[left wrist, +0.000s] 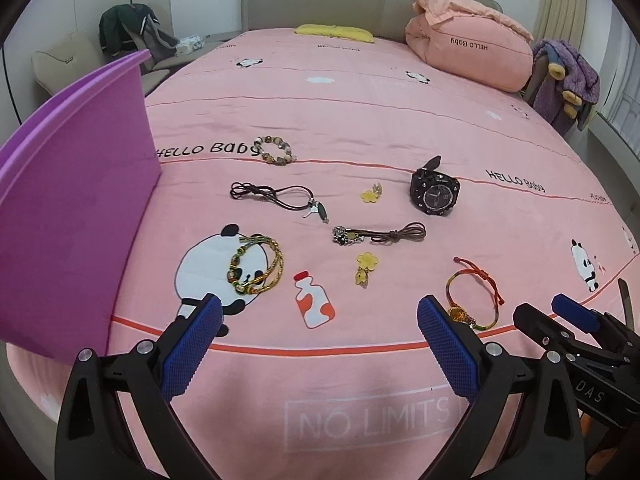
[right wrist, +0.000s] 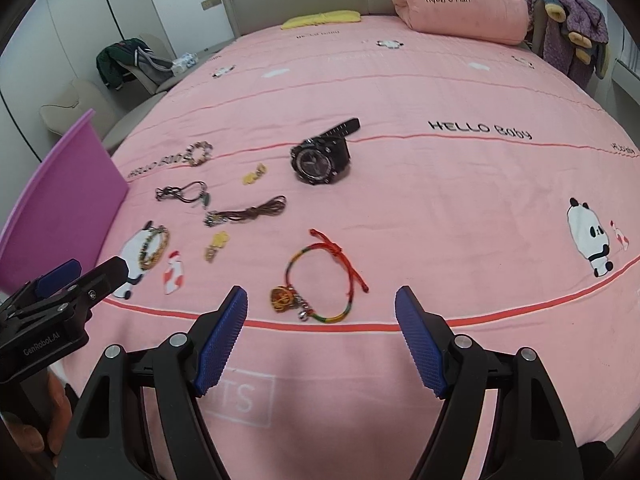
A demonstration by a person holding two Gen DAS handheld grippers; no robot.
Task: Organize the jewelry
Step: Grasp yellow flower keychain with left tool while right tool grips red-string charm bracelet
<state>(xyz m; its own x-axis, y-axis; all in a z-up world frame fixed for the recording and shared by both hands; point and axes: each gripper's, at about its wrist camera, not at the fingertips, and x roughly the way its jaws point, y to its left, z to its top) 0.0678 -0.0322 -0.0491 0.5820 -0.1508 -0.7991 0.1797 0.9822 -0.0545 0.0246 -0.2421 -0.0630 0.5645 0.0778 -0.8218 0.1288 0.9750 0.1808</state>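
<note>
Several pieces of jewelry lie spread on a pink bedspread (left wrist: 360,120). A black watch (left wrist: 434,192) (right wrist: 320,156) lies at the back. A red-cord bracelet with a gold charm (left wrist: 476,296) (right wrist: 324,280) lies nearest my right gripper (right wrist: 320,308), which is open and empty just in front of it. A gold-green braided bangle (left wrist: 256,264) (right wrist: 154,248) lies ahead of my left gripper (left wrist: 320,312), open and empty. A bead bracelet (left wrist: 274,150), two cord necklaces (left wrist: 280,198) (left wrist: 380,235) and two yellow flower clips (left wrist: 366,266) (left wrist: 371,193) lie between.
A purple bin (left wrist: 72,208) (right wrist: 60,208) stands at the left edge of the bed. A folded pink quilt (left wrist: 464,52) and yellow pillow (left wrist: 334,32) lie at the headboard. A chair with clothes (left wrist: 128,36) stands left of the bed.
</note>
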